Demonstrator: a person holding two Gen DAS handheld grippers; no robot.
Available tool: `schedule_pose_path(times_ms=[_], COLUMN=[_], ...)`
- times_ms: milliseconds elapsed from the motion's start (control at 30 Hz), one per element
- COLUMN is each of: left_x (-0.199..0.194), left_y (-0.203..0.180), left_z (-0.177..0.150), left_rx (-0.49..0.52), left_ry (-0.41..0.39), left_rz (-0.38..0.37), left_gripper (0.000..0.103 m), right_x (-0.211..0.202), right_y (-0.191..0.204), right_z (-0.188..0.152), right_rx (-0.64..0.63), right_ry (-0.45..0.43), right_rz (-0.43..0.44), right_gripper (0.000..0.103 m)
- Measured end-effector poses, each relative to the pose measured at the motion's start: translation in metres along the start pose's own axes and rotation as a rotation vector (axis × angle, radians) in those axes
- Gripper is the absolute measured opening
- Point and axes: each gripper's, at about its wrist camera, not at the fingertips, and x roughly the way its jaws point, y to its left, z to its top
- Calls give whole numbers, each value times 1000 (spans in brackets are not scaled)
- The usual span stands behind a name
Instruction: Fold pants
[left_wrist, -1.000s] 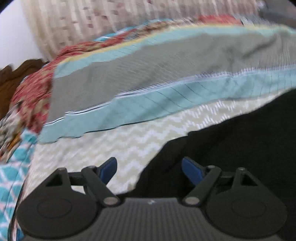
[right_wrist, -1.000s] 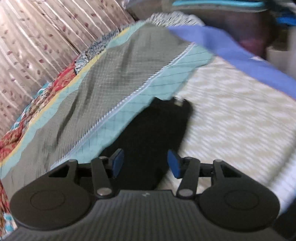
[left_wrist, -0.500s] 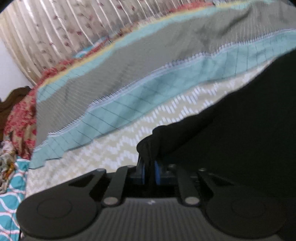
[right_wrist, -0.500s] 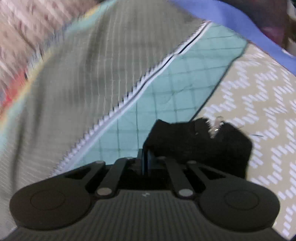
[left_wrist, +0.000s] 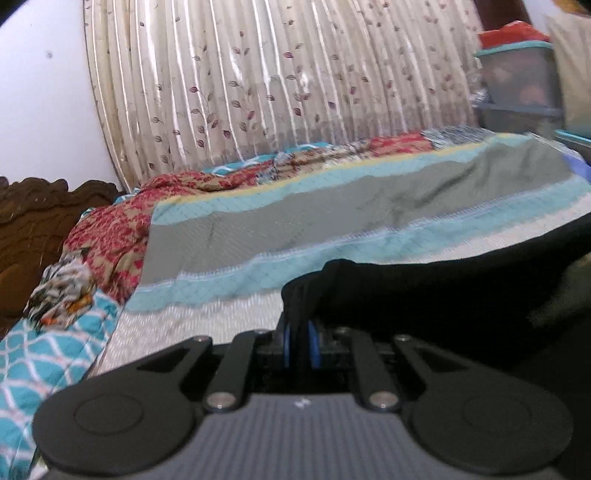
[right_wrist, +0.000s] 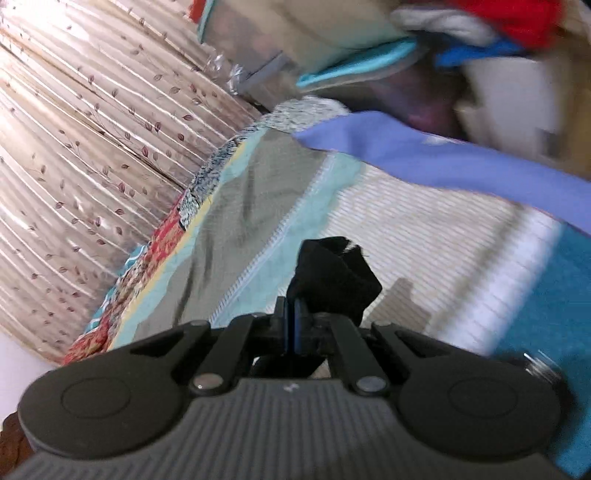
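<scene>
The black pants hang lifted above the bed in the left wrist view, stretching off to the right. My left gripper is shut on a bunched edge of them, cloth pinched between the blue pads. In the right wrist view my right gripper is shut on another end of the pants, which sticks up past the fingers as a small black fold. That end is held above the bedspread. The cloth between the two grips is mostly out of view.
The bed has a striped spread of grey, teal and cream bands. A crumpled red floral cloth lies at its left end by a dark wooden headboard. A pleated curtain hangs behind. A purple cloth and storage boxes are at the far right.
Both grippers went from open over the pants to shut on them, then lifted the cloth off the bed. The views now tilt up toward the curtain.
</scene>
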Motion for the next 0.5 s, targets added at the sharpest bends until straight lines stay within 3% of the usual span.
schedule_pose_path(times_ms=[133, 200, 267, 333, 367, 467, 500], left_x=[-49, -51, -46, -46, -53, -86, -93], left_y=[-13, -32, -50, -56, -52, -16, 0], left_z=[-54, -87, -116, -136, -138, -135, -132], left_rx=[-19, 15, 91, 102, 77, -63, -121], left_ry=[101, 206, 263, 331, 338, 281, 259], left_rz=[-62, -124, -128, -112, -126, -185, -187], left_gripper=[11, 17, 19, 21, 22, 36, 48], right_x=[-59, -62, -57, -76, -88, -108, -111], right_y=[-66, -105, -132, -157, -160, -140, -125], right_z=[-54, -88, -113, -124, -126, -126, -126], right_rx=[68, 104, 180, 327, 380, 266, 194], right_ry=[-4, 37, 61, -17, -58, -115, -119], right_rz=[-86, -199, -309, -235, -233, -209, -208], right_gripper=[6, 14, 21, 22, 30, 33, 34])
